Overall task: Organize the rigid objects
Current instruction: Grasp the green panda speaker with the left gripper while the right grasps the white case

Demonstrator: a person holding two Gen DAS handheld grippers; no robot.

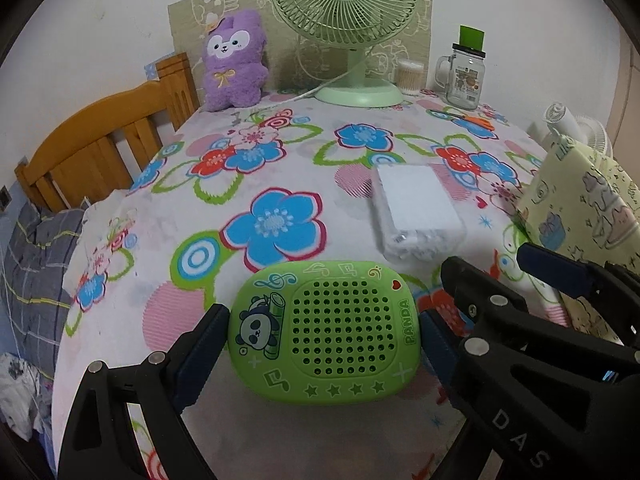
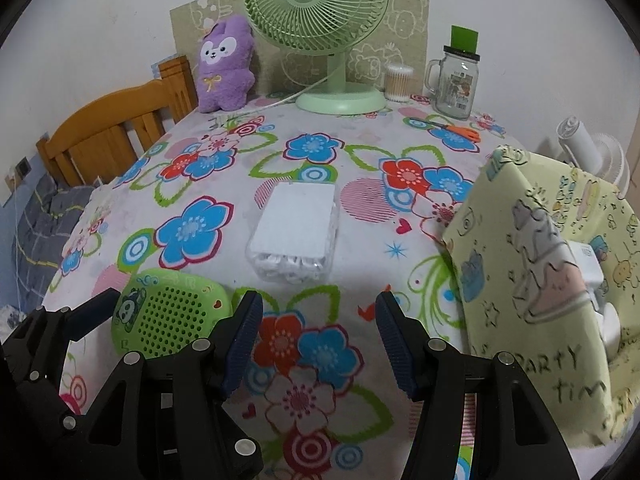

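Note:
A green panda case (image 1: 324, 332) with a perforated face sits between the fingers of my left gripper (image 1: 322, 340), which is shut on its two ends just above the flowered tablecloth. It also shows in the right wrist view (image 2: 168, 314) at lower left. A clear plastic box with a white lid (image 1: 418, 210) lies beyond it; in the right wrist view the box (image 2: 296, 230) is straight ahead. My right gripper (image 2: 320, 344) is open and empty above the cloth, short of the box. A yellow patterned storage box (image 2: 536, 280) stands at the right, holding white items.
A green desk fan (image 2: 320, 32), a purple plush toy (image 2: 224, 64), a cotton swab tub (image 2: 398, 82), a glass mug jar (image 2: 456, 80) and orange scissors (image 2: 460, 130) stand along the back. A wooden bed frame (image 1: 100, 148) is left of the table.

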